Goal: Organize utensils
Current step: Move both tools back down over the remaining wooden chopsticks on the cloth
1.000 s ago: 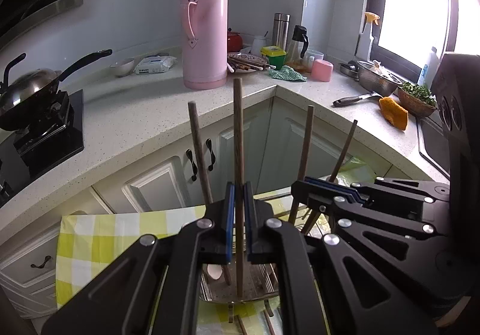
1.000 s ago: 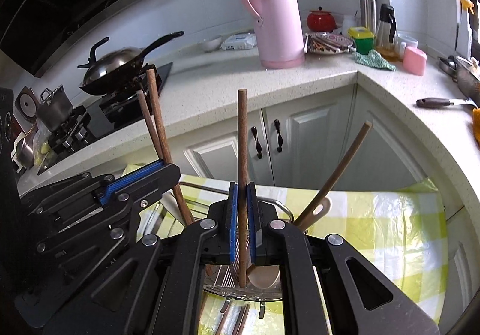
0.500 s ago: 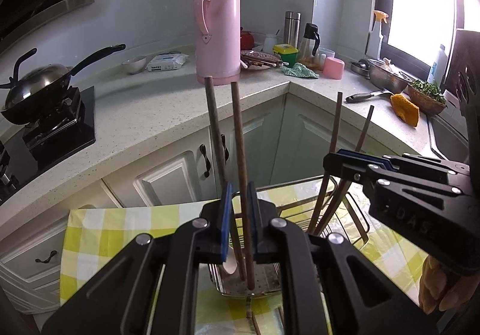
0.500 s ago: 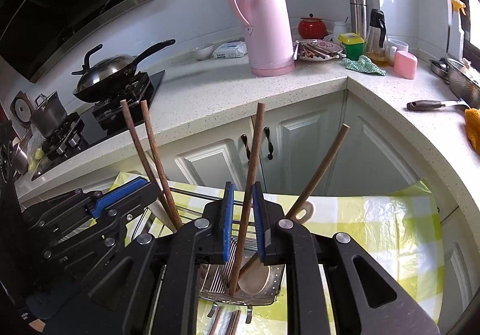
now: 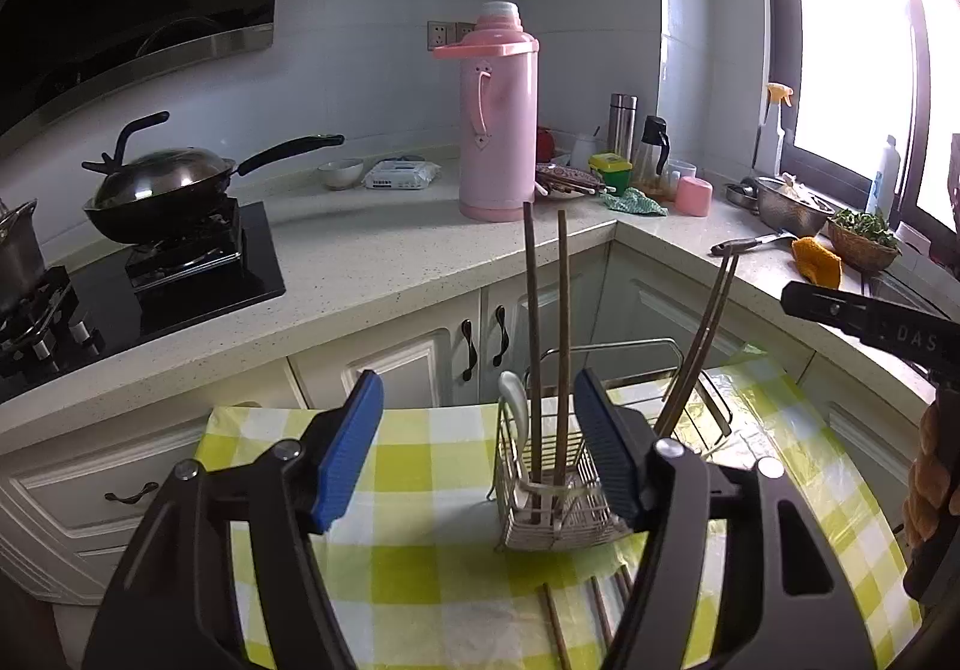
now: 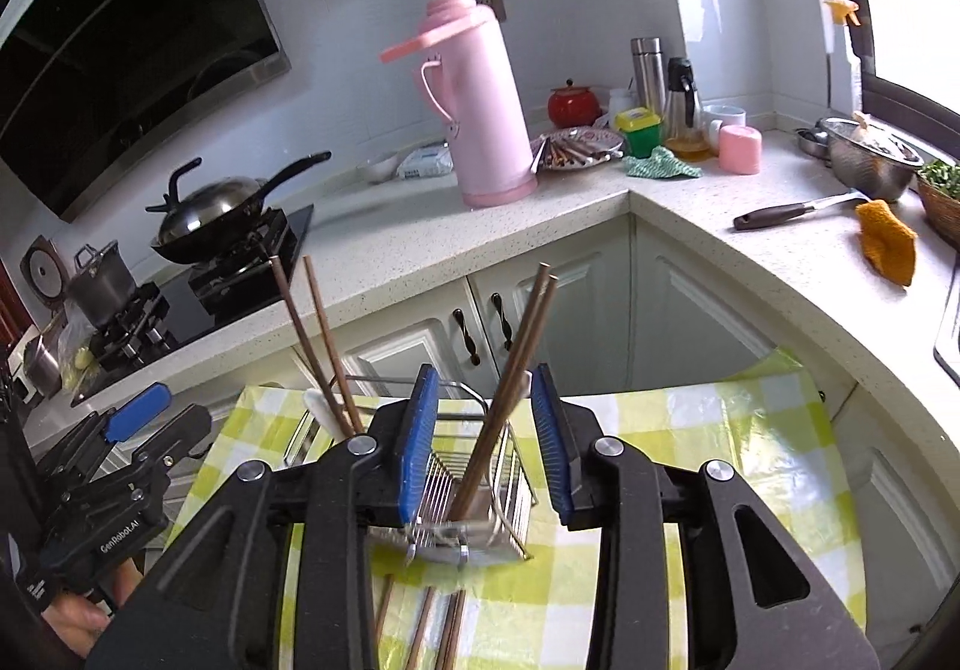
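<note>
A pale speckled surface [image 5: 384, 262] runs around the kitchen corner, and below it lies a yellow-and-white checked cloth [image 5: 420, 466] that carries the task's things. On the surface stands a tall pink thermos [image 5: 499, 111], with a lidded black wok [image 5: 162, 184] on the stove to its left and a steel colander [image 6: 870, 165] near the window.

In the middle of the cloth stands a wire utensil caddy [image 5: 552, 484], upright, divided into compartments. One compartment holds a pair of dark wooden chopsticks [image 5: 546, 346] standing nearly vertical, with a white spoon [image 5: 515, 400] just beside them. The compartment to the right holds a second pair of chopsticks [image 5: 702, 346], leaning to the right. From the right wrist view the leaning pair [image 6: 510, 370] rises between the gripper's blue pads, touching neither. Several loose chopsticks [image 6: 432, 628] lie flat on the cloth just in front of the caddy.

The left gripper [image 5: 480, 448] hangs near the caddy with its jaws wide apart and nothing between them. The right gripper [image 6: 485, 442] is likewise spread apart, holding nothing, with the caddy seen through the gap. Each gripper shows at the edge of the other's view.
</note>
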Tool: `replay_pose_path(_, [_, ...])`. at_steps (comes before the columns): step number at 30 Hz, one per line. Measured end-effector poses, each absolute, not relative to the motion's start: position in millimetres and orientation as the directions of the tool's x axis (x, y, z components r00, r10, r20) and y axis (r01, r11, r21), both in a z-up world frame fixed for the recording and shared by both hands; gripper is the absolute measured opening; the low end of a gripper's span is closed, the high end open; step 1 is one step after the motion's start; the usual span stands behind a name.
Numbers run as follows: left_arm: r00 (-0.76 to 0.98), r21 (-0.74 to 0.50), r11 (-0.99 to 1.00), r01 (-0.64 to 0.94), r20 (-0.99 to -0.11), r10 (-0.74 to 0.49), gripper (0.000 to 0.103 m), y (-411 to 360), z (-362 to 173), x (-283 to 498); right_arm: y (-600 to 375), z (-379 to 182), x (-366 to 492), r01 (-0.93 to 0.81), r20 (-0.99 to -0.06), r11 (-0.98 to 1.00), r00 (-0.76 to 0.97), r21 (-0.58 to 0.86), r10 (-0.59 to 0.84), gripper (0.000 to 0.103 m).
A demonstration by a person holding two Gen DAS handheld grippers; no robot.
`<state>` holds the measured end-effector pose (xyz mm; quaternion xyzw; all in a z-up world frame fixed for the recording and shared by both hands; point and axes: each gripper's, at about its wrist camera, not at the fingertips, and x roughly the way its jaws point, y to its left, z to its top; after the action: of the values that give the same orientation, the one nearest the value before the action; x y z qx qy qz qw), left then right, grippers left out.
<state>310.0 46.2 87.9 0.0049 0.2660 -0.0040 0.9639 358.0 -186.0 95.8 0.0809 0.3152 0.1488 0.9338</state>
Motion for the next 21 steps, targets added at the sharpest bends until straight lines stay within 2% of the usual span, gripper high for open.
replay_pose_path(3, [0.871,0.002,1.0,-0.006,-0.492,0.006,0.071,55,86,280,-198,97,327,-0.223,-0.538,0.943,0.778,0.246,0.324,0.045])
replay_pose_path(10, [0.877,-0.019,0.999,-0.042,-0.48,0.028,0.087,70,62,221,-213,76,265,-0.224,-0.534,0.947,0.784,0.229,0.315,0.046])
replay_pose_path(13, [0.875,-0.015,0.999,-0.042,-0.484,0.029,0.092,70,48,205,-215,61,245,-0.216,-0.542,0.95,0.783,0.224,0.306,0.052])
replay_pose_path(15, [0.876,-0.011,0.999,-0.051,-0.481,0.039,0.096,71,39,196,-214,50,235,-0.212,-0.547,0.952,0.781,0.223,0.302,0.052])
replay_pose_path(21, [0.886,-0.043,0.996,-0.075,-0.461,0.047,0.098,73,16,174,-205,27,212,-0.205,-0.549,0.957,0.785,0.205,0.286,0.054])
